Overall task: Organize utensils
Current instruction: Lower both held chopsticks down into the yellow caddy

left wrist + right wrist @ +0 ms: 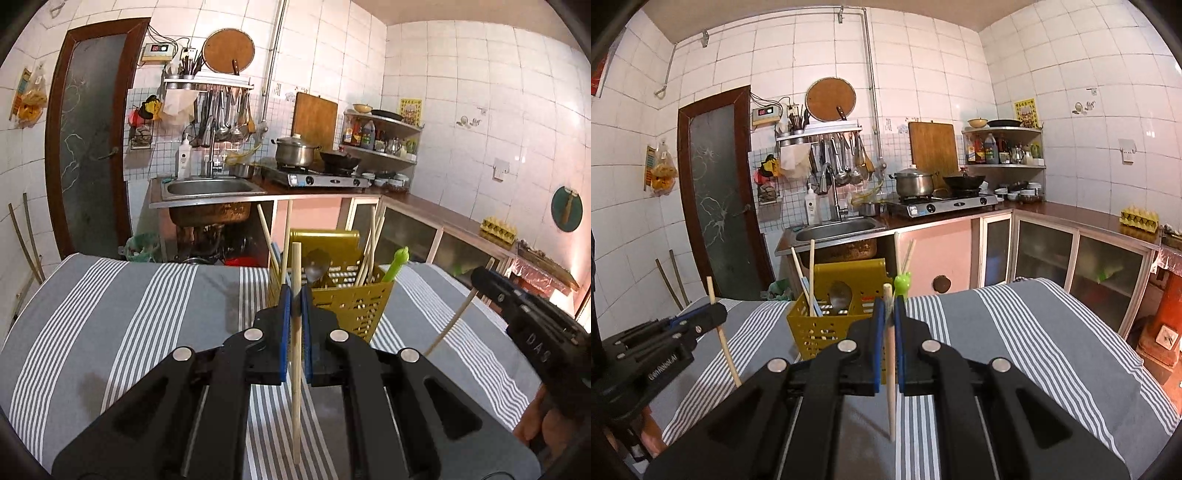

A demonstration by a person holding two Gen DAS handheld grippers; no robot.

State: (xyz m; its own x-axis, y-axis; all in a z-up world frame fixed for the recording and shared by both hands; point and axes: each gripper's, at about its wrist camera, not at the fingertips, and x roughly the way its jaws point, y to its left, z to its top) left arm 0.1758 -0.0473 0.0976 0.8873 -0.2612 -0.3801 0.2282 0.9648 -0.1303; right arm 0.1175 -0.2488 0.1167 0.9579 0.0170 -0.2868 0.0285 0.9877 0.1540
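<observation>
Chopsticks are the things in hand: one wooden chopstick (296, 369) stands nearly upright between the blue pads of the left gripper (295, 299), and a second chopstick (891, 369) stands the same way in the right gripper (891, 308). Both grippers are clenched, each grasping its stick partway along, so that a short end rises above the pads and a long end hangs below, over the striped cloth (140, 306). From the left wrist view the right gripper shows at the right edge, its stick slanting down toward the cloth; from the right wrist view the left gripper shows at the left edge with its stick tilted a little.

Just beyond both sets of fingers stands the yellow basket (351, 299), a perforated plastic holder with a taller back wall, set on the cloth near its far edge. It sits directly ahead of each gripper. Inside it are several more chopsticks leaning against the walls, a metal spoon (840, 295) with its bowl up, and a green utensil (397, 264) with a frog-shaped top poking out on the right side. Which compartment each stands in I cannot tell.

Farther off is a kitchen counter with a steel sink (836, 229), a gas stove (945, 203) bearing a pot (914, 182) and a wok (964, 181), hanging ladles, a corner shelf of bottles, and an egg tray (1139, 218) at the right.
</observation>
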